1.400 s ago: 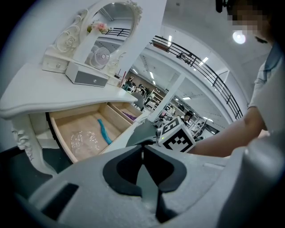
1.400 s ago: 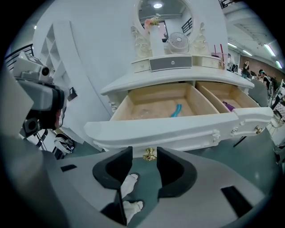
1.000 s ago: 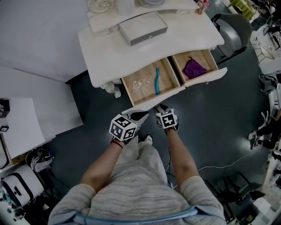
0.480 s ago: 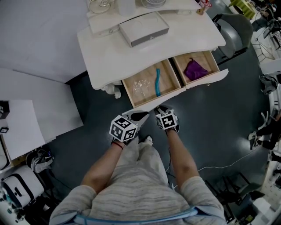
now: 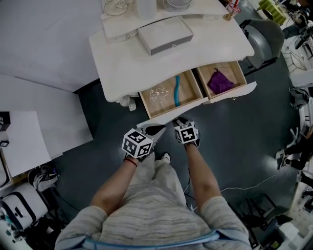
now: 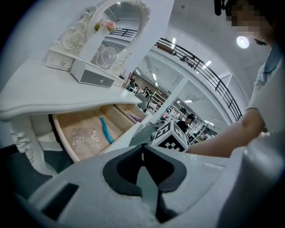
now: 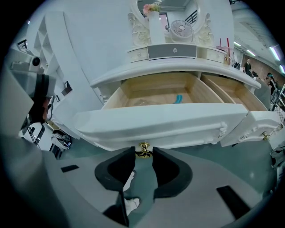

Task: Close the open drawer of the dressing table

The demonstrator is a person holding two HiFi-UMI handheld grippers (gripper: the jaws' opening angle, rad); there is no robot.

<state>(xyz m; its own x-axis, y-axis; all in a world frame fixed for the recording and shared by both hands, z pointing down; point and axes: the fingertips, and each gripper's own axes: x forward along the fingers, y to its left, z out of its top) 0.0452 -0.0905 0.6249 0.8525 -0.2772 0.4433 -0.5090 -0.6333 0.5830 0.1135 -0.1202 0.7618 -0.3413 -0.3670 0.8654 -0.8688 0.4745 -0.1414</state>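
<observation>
Two drawers stand open under the dressing table [image 5: 146, 63]: the wider drawer [image 5: 176, 108] holds one clear bag [image 5: 159, 94] and one teal strip [image 5: 176, 90], the narrower drawer [image 5: 234, 93] one purple cloth [image 5: 218, 81]. Two grippers: the right gripper [image 7: 144, 153], its jaws having just been closing, is clamped on the wider drawer's single brass knob [image 7: 143, 148]. The left gripper [image 6: 143, 147] hangs beside it, jaws together and empty.

A: Cut-offs, quick?
B: Head view's top edge clips the fan [image 5: 175, 4] and a glass thing [image 5: 115, 6] at the back of the counter [image 5: 127, 58].
A: Hidden?
B: Head view doesn't show the drawer knob [image 7: 143, 151]. In the right gripper view the drawer front [image 7: 160, 122] covers most of the blue strip [image 7: 178, 99].
A: Unclear?
B: The purple thing [image 5: 218, 81], cloth or pouch, can't tell. What's in the clear bag [image 5: 159, 93] is too small to make out.
</observation>
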